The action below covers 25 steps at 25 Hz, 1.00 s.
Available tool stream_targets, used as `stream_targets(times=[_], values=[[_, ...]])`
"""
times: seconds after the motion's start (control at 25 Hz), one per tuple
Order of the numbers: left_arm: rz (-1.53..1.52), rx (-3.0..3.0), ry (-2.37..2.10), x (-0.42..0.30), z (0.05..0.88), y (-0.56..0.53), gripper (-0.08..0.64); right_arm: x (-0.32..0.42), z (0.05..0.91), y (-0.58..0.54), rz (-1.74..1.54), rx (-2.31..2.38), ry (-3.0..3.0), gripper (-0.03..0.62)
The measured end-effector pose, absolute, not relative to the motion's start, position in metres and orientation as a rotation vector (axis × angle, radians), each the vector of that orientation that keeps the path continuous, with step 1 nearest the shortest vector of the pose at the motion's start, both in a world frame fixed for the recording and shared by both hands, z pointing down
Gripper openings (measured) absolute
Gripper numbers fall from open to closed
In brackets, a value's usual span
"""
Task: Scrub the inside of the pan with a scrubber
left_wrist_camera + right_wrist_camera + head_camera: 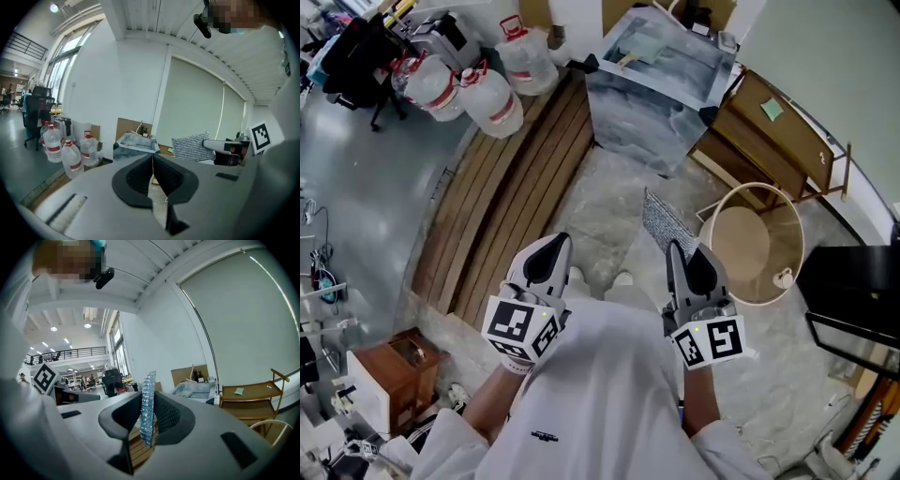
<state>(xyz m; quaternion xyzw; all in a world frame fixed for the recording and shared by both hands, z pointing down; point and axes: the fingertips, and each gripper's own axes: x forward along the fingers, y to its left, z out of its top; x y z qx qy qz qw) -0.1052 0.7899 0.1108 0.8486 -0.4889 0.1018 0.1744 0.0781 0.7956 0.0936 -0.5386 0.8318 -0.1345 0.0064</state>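
Note:
I see no pan in any view. The scrubber [665, 221], a flat silvery mesh pad, sticks out ahead of my right gripper [677, 251], which is shut on it. In the right gripper view the scrubber [149, 380] stands edge-on, pinched between the dark pads of that gripper [149, 401]. My left gripper [557, 242] is held close to the person's chest, beside the right one. Its jaws are closed together on nothing in the left gripper view [153, 159]. That view also catches the scrubber [189, 146] off to the right.
The person stands on a pale stone floor. Several water bottles [492, 98] sit at the back left beside wooden planks [516, 187]. A grey board [661, 89] leans ahead, with a wooden trolley [778, 131] and a round tan tub [757, 244] to the right.

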Motion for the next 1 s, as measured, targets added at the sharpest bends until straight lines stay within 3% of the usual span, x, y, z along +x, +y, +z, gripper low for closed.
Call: stream_targets(times=[0.52,0.72,1.0], values=[[0.364,2.402,-1.346,-0.065,0.139,0.729,0.008,0.121,0.118,0.729,-0.496,-1.66,2.579,0.071],[0.38,2.376,-1.291,-0.075,0.165,0.678,0.008,0.096,0.134,0.669,-0.52,-1.663,2.602,0.071],[0.32,2.334,-1.282,-0.128,0.181,0.526,0.009,0.032,0.131,0.528,-0.579,-1.608,2.669,0.071]])
